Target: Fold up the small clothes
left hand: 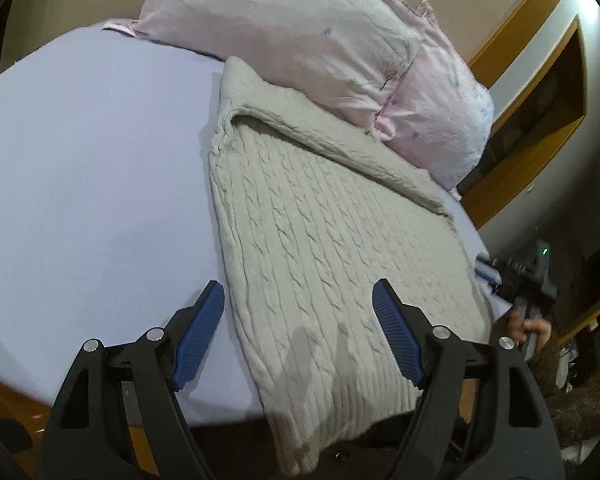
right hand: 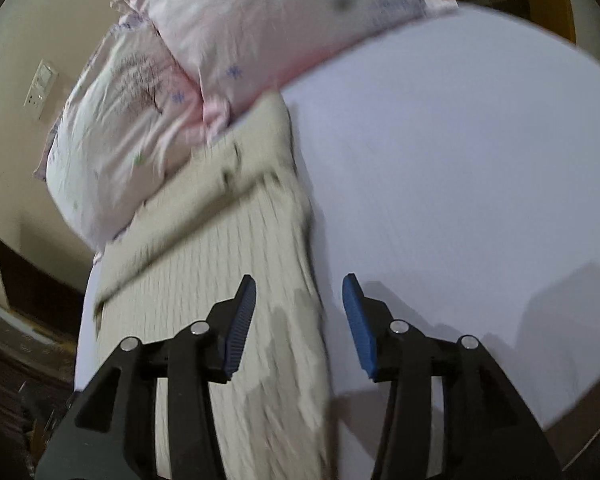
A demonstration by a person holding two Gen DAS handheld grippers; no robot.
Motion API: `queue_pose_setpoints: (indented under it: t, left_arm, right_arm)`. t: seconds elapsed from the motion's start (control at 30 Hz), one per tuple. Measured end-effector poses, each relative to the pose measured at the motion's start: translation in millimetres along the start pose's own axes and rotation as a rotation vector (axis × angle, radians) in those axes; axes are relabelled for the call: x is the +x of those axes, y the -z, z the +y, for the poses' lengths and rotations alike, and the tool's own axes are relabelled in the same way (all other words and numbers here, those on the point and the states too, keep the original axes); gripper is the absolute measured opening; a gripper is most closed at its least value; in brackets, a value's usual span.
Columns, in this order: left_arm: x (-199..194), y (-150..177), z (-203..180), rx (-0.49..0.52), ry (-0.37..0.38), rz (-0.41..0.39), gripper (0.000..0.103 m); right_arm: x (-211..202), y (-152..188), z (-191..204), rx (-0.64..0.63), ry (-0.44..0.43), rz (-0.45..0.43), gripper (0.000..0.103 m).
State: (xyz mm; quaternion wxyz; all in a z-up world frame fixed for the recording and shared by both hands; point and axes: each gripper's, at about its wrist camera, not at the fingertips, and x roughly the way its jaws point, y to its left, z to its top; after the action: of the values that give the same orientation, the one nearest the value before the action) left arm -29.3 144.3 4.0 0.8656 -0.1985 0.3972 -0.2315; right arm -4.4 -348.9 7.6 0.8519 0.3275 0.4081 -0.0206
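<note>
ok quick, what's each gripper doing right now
Left gripper: open, holding nothing, over the sweater.
Right gripper: open, holding nothing, over the sweater's edge.

No legible text anywhere.

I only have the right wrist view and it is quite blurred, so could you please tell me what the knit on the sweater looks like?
Observer: In the left wrist view the sweater is a pale cable knit, lying flat on the bed sheet with a sleeve folded across its upper part.
Operator: Thank you. Is the left gripper holding it?
Observer: No. The left gripper is open, its fingers straddling the sweater's left edge with nothing between them.
Operator: Can you see my gripper from there?
Observer: Only its back end at the right edge, with your hand around the handle beside the bed.
</note>
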Motion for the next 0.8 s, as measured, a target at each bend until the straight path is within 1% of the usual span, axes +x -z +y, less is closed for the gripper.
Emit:
queue_pose_setpoints:
  t: [0.07, 0.1, 0.13, 0.2, 0.23, 0.27, 0.3, 0.33, 0.37, 0.4, 0.47, 0.5, 0.57, 0.63, 0.67, 0.7, 0.73, 0.77, 0.8]
  left_arm:
    - [-5.3, 8.6, -1.4, -0.018, 0.039, 0.0, 0.077]
    - [-7.6, 12.6, -2.8, -0.022, 0.052, 0.0, 0.077]
    - [-9.8, 17.4, -4.4, -0.024, 0.065, 0.003, 0.076]
    - [-14.7, 28.0, -7.0, -0.039, 0.095, 0.011, 0.069]
    - [-16.6, 32.3, -7.8, -0.048, 0.1, 0.016, 0.064]
    - [-17.7, 35.7, -8.5, -0.058, 0.107, 0.021, 0.057]
    - [-17.5, 39.7, -8.3, -0.077, 0.124, 0.035, 0.052]
    - [-15.2, 42.4, -8.4, -0.092, 0.136, 0.056, 0.04]
    - [-13.1, 43.0, -8.6, -0.098, 0.141, 0.072, 0.028]
    - [-8.3, 43.4, -10.4, -0.092, 0.138, 0.096, 0.024]
    - [-4.4, 36.6, -14.1, -0.073, 0.123, 0.104, 0.011]
    - [-5.1, 31.6, -14.0, -0.076, 0.138, 0.098, 0.009]
    - [-7.7, 14.6, -15.6, -0.076, 0.163, 0.07, 0.009]
    - [-12.3, -18.0, -19.6, -0.036, 0.145, 0.008, 0.008]
    - [-13.3, -35.2, -21.2, -0.014, 0.124, -0.026, 0.008]
    - [-9.6, -59.3, -22.5, 0.005, 0.09, -0.073, 0.008]
    - [-3.4, -81.0, -21.7, 0.006, 0.07, -0.11, 0.008]
    - [8.2, -110.1, -17.4, -0.018, 0.059, -0.151, 0.008]
    - [19.9, -129.5, -14.2, -0.043, 0.041, -0.175, 0.008]
  right_arm:
    - [-5.3, 14.6, -2.6, -0.006, -0.058, 0.035, 0.036]
    - [-7.2, 24.9, -5.1, 0.004, -0.128, 0.074, 0.036]
    - [-8.4, 32.2, -6.9, 0.005, -0.176, 0.1, 0.035]
    - [-9.7, 47.0, -11.1, 0.007, -0.273, 0.162, 0.033]
    - [-9.6, 52.1, -14.2, 0.011, -0.319, 0.186, 0.032]
    - [-8.8, 55.8, -16.3, 0.019, -0.351, 0.203, 0.028]
    - [-5.7, 60.2, -21.1, 0.039, -0.398, 0.236, 0.024]
    - [-2.3, 62.7, -23.7, 0.055, -0.432, 0.259, 0.01]
    - [0.8, 64.1, -24.0, 0.067, -0.466, 0.267, 0.009]
    - [1.5, 62.2, -20.9, 0.061, -0.491, 0.26, 0.008]
    - [-2.3, 53.2, -9.2, 0.045, -0.546, 0.219, 0.007]
    - [-5.7, 41.3, -0.8, 0.037, -0.583, 0.18, 0.007]
    - [-12.5, 18.8, 10.4, 0.02, -0.62, 0.117, 0.007]
    - [-15.2, -19.1, 25.8, 0.008, -0.662, 0.037, 0.007]
    - [-13.7, -31.1, 30.2, 0.005, -0.663, 0.013, 0.007]
    - [-10.6, -50.8, 33.4, 0.005, -0.663, -0.028, 0.007]
    - [-1.9, -71.4, 37.5, 0.019, -0.657, -0.065, 0.007]
    - [8.3, -87.3, 39.6, 0.04, -0.65, -0.082, 0.007]
    - [25.8, -107.0, 40.3, 0.083, -0.64, -0.098, 0.007]
